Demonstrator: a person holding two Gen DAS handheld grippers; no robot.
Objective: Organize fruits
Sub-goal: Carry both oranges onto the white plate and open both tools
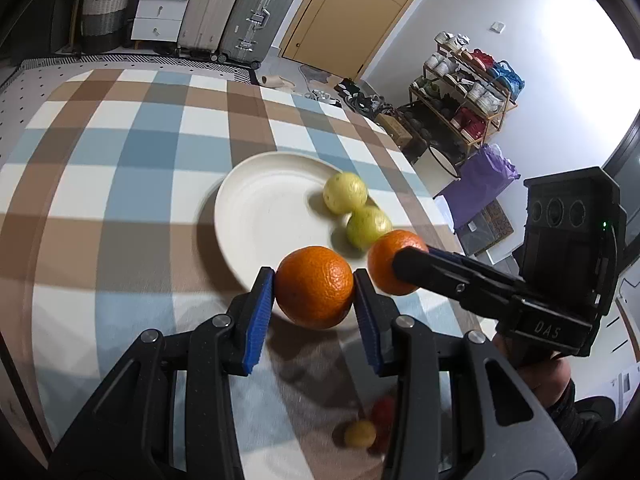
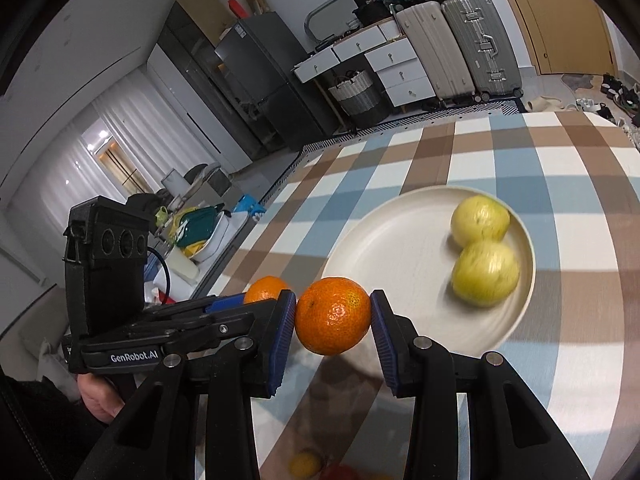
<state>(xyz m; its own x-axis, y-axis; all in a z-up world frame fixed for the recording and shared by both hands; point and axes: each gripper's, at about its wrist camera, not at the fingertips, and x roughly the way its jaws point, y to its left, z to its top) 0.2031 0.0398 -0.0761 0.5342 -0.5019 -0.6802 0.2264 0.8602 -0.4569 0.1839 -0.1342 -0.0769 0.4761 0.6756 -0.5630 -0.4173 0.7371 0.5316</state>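
Note:
My left gripper (image 1: 314,286) is shut on an orange (image 1: 314,286), held above the near rim of a white plate (image 1: 260,216). My right gripper (image 2: 333,320) is shut on a second orange (image 2: 333,320), held just beside the first near the plate's (image 2: 400,248) edge. In the left wrist view the right gripper's orange (image 1: 390,258) shows to the right. In the right wrist view the left gripper's orange (image 2: 267,288) shows to the left. Two yellow-green fruits (image 1: 345,193) (image 1: 368,225) lie on the plate; they also show in the right wrist view (image 2: 480,218) (image 2: 485,273).
The table has a checked brown, blue and white cloth (image 1: 120,184). A small yellow fruit (image 1: 360,434) and a red fruit (image 1: 384,412) lie on the cloth below my left gripper. Suitcases (image 1: 256,12) and a shoe rack (image 1: 464,92) stand beyond the table.

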